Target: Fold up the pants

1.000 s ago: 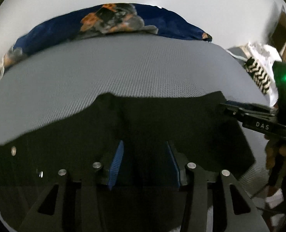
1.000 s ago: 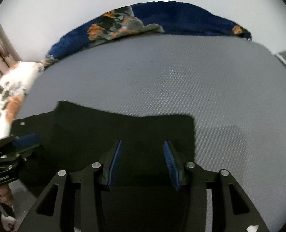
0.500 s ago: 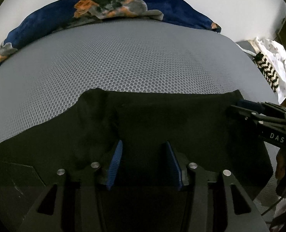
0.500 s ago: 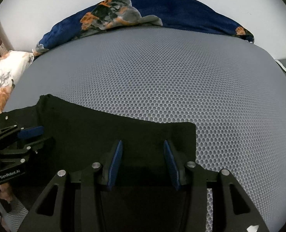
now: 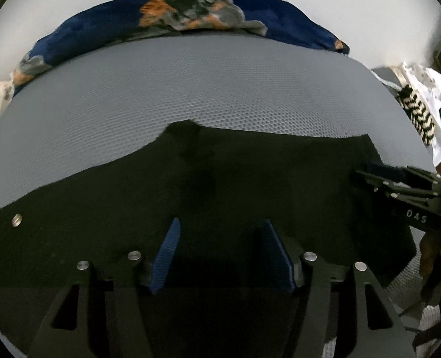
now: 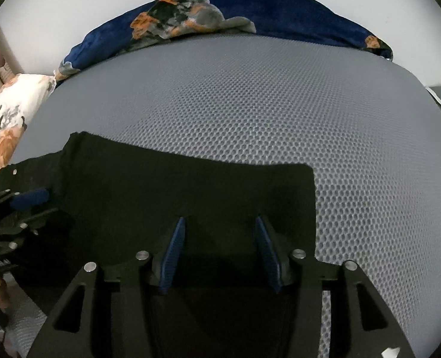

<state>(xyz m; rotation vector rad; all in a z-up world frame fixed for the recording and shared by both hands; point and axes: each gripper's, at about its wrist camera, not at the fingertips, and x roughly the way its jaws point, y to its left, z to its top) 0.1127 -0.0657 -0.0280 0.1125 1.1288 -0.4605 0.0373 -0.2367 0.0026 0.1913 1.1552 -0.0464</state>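
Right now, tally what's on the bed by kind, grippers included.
Black pants: 1
Navy patterned blanket: 1
White floral pillow: 1
Grey mesh mattress: 1
Grippers: 2, left gripper and right gripper, both open over the pants
Total: 6

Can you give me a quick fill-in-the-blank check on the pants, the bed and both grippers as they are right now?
1. The pants lying on the grey mesh mattress are ____ in colour.
2. The left gripper and the right gripper both have their jaws ____.
3. The pads on the gripper fingers are ____.
4. At the far edge of the mattress lies a dark ____ blanket with orange patches.

Missing words: black; open; blue; blue
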